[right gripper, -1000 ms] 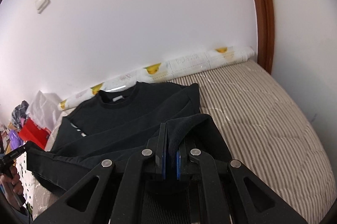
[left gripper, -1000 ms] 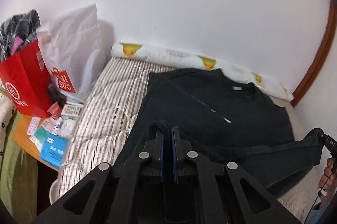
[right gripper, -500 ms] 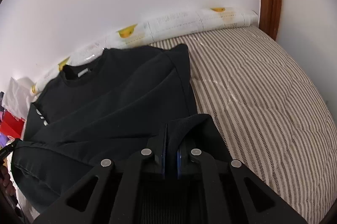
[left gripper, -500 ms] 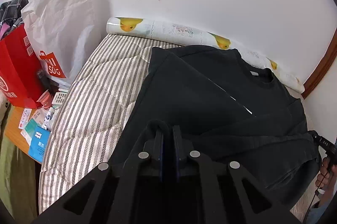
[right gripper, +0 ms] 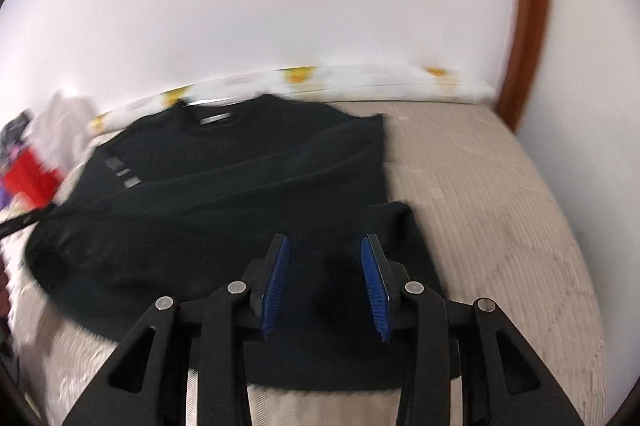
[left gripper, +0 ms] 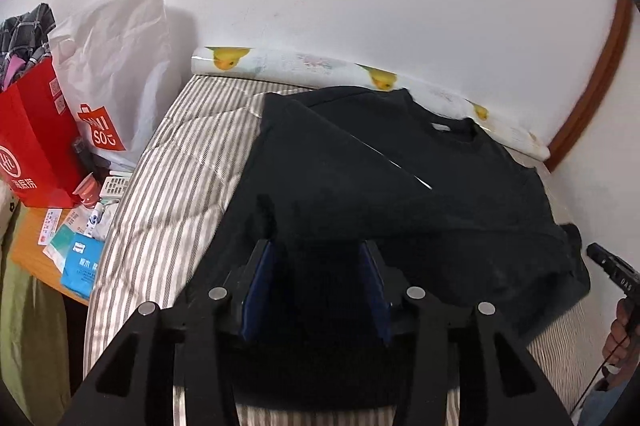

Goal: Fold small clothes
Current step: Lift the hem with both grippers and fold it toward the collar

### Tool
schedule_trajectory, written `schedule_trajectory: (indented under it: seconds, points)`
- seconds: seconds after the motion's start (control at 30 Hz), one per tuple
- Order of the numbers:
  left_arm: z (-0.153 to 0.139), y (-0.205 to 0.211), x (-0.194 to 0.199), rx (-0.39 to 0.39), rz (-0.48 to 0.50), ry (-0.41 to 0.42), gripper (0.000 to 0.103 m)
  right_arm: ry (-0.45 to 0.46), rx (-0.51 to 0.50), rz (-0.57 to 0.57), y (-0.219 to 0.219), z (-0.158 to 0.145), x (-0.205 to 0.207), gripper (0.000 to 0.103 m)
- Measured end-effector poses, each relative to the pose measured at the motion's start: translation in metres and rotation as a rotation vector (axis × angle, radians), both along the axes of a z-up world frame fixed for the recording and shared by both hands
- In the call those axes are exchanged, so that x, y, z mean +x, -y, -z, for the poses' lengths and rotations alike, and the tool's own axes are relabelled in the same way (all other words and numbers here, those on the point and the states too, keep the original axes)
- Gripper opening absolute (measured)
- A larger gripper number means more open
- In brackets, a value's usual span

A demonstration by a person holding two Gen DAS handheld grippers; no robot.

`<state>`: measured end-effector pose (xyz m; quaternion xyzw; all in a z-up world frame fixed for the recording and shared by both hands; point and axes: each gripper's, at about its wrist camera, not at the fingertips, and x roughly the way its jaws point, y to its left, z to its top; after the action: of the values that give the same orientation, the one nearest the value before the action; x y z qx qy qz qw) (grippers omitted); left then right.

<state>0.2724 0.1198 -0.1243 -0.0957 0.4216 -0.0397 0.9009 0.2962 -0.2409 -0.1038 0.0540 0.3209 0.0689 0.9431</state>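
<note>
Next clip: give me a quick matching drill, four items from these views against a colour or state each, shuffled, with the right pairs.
Things:
1. sweater
2. left claw
3. shopping bag
4. mattress cover

Descriptions:
A. striped
B. red
C. open, pads off the fabric
D. black, lying on the bed

Pairs: 1-D, 2-C, 3-B, 4-A
</note>
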Motion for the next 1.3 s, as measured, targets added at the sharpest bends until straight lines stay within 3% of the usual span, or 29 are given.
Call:
schedule_trajectory:
  seconds: [0.03,0.13,0.2,0.27,0.3,0.37,0.5,0.67,0.77,1.0,1.13,1.3]
  points:
    - [-0.001,0.002,-0.005,-0.003,0.012,0.004,0.042,-0.007,0.012,-0.042,-0.007,0.002,-0.007,0.034]
    - [-0.002,0.009,-0.023,-0.023,0.050,0.015,0.042,-0.048,0.060,-0.139,-0.025,0.015,-0.017,0.009]
    - [0.001,0.014,-0.031,-0.058,0.080,0.000,0.042,-0.080,0.050,-0.168,-0.036,0.027,-0.017,0.008]
    - [0.004,0.020,-0.036,-0.082,0.110,-0.014,0.034,-0.097,0.046,-0.156,-0.038,0.038,-0.013,0.008]
    - [0.007,0.024,-0.039,-0.080,0.128,-0.020,0.025,-0.107,0.059,-0.150,-0.037,0.041,-0.010,0.008]
    - [0.012,0.029,-0.040,-0.059,0.136,-0.025,0.024,-0.125,0.076,-0.124,-0.033,0.047,-0.005,0.001]
    - [0.022,0.034,-0.034,-0.043,0.139,-0.057,0.023,-0.153,0.100,-0.074,-0.026,0.052,0.000,0.000]
    - [0.021,0.042,-0.022,0.023,0.144,-0.036,0.023,-0.121,0.010,0.006,-0.032,0.043,0.004,0.000]
    - [0.030,0.046,-0.010,0.056,0.140,-0.086,0.023,-0.132,-0.003,0.012,-0.030,0.044,0.009,0.000]
    - [0.010,0.043,0.009,0.072,0.116,-0.017,0.023,-0.125,0.003,0.035,-0.025,0.038,0.030,0.000]
    - [0.008,0.032,0.032,0.050,0.091,-0.011,0.023,-0.084,0.042,0.031,-0.018,0.023,0.052,0.000]
    - [0.018,0.011,0.072,-0.071,0.023,-0.052,0.023,-0.063,0.141,0.040,-0.009,0.016,0.093,0.000]
